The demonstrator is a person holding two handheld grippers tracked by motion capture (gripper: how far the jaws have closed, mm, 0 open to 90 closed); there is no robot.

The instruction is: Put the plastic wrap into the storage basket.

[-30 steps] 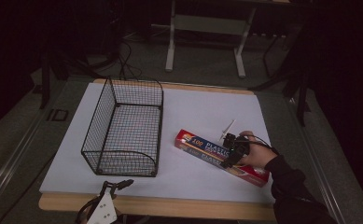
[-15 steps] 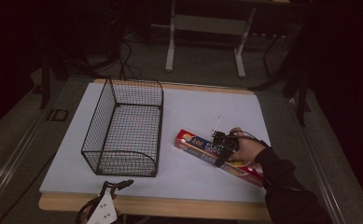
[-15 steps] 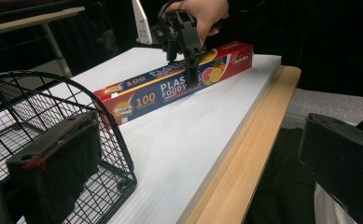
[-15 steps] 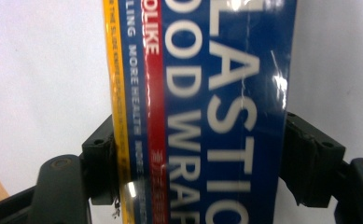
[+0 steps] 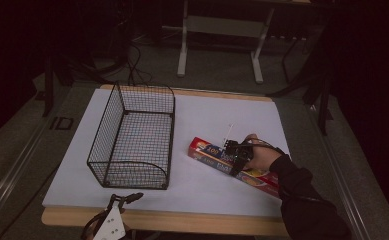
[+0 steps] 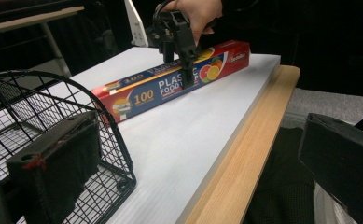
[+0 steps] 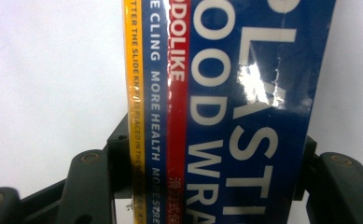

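So my right gripper point(image 5: 236, 156) has slid along the plastic wrap box point(image 5: 209, 153) toward its middle since a second ago, and its jaws now straddle the box, one on each long side, touching or nearly so, though I can't tell if they're squeezing yet. I'd guess a lift into the wire basket point(image 5: 132, 137) is coming. Count: one box near the tabletop's point(image 5: 202, 117) right edge, one basket at left, my left gripper point(image 5: 109, 220) off the front edge with jaws spread.
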